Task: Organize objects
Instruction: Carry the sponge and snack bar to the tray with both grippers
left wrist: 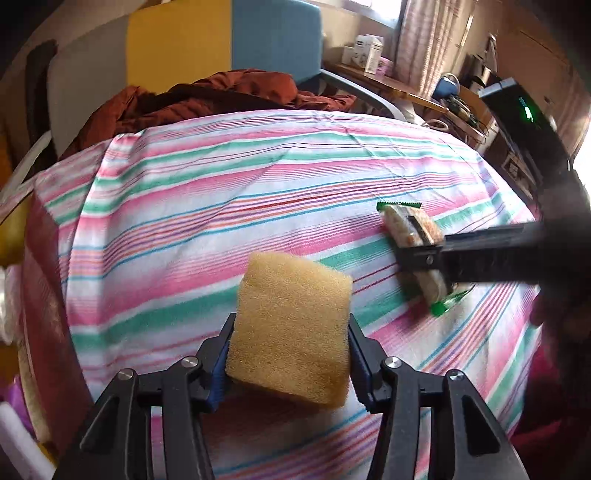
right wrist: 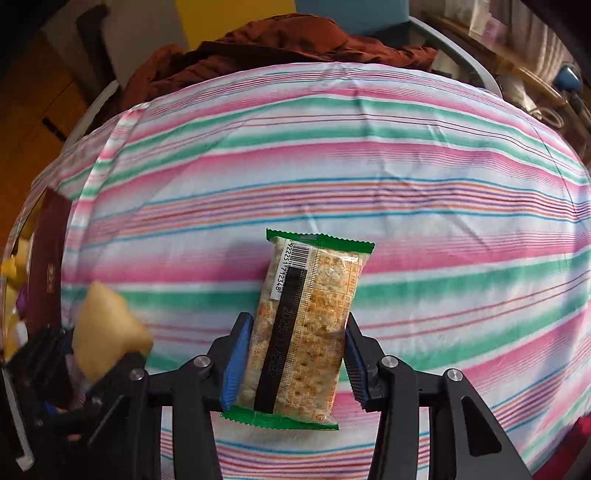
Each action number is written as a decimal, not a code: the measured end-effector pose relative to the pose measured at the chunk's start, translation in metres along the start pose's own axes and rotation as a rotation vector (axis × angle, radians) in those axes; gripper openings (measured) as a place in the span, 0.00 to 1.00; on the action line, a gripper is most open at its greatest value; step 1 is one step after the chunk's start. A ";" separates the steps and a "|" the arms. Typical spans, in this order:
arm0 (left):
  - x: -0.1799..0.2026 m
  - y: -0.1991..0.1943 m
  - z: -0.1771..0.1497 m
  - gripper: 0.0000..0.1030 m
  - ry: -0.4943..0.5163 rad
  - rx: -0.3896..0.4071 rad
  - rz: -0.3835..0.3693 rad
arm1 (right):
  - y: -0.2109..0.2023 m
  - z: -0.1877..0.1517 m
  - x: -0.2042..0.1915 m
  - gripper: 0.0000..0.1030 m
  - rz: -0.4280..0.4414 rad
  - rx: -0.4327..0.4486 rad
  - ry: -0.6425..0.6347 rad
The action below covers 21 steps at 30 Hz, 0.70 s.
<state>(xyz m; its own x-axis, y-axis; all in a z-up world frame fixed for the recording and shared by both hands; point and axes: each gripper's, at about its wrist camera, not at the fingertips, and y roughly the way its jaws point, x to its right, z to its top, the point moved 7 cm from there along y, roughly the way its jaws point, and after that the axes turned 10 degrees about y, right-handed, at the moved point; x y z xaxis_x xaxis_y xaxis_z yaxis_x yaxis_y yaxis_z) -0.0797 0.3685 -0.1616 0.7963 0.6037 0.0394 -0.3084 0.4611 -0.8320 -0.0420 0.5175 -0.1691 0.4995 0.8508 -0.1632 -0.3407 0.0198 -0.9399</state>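
Above striped cloth (left wrist: 229,192): left gripper (left wrist: 291,354) clamping sponge (left wrist: 291,328); right gripper (right wrist: 295,354) pinching cracker packet (right wrist: 303,325); lower gently, release flat, well apart.

Light level: bright daylight, colours on the striped cloth (left wrist: 258,177) vivid.
Source: a window (left wrist: 373,9) at the upper right, blown out white.
Shadows: soft and faint under the sponge (left wrist: 291,332) and snack packet (right wrist: 303,328).
Blur: motion smear on the right gripper (left wrist: 424,258); the sponge's outline is soft.
Distortion: strong fisheye bending, dark vignetted corners.
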 end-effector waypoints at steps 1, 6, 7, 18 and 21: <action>0.001 -0.004 -0.001 0.52 0.004 0.006 0.007 | 0.000 -0.002 0.000 0.46 -0.007 0.015 -0.010; 0.002 -0.039 -0.005 0.52 -0.003 0.064 0.048 | 0.004 -0.002 -0.004 0.48 -0.029 0.063 -0.042; 0.002 -0.045 -0.005 0.52 -0.005 0.073 0.057 | 0.004 -0.002 -0.005 0.48 -0.040 0.068 -0.052; -0.001 -0.112 -0.004 0.52 -0.014 0.178 0.150 | 0.010 0.005 -0.020 0.49 -0.071 0.082 -0.086; -0.002 -0.123 -0.007 0.52 -0.019 0.191 0.163 | 0.006 0.004 -0.015 0.48 -0.062 0.083 -0.083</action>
<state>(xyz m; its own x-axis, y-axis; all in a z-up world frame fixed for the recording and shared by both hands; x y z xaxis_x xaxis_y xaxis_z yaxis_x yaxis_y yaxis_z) -0.0398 0.3059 -0.0631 0.7186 0.6914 -0.0746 -0.5259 0.4701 -0.7089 -0.0553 0.5069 -0.1708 0.4547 0.8873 -0.0771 -0.3777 0.1138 -0.9189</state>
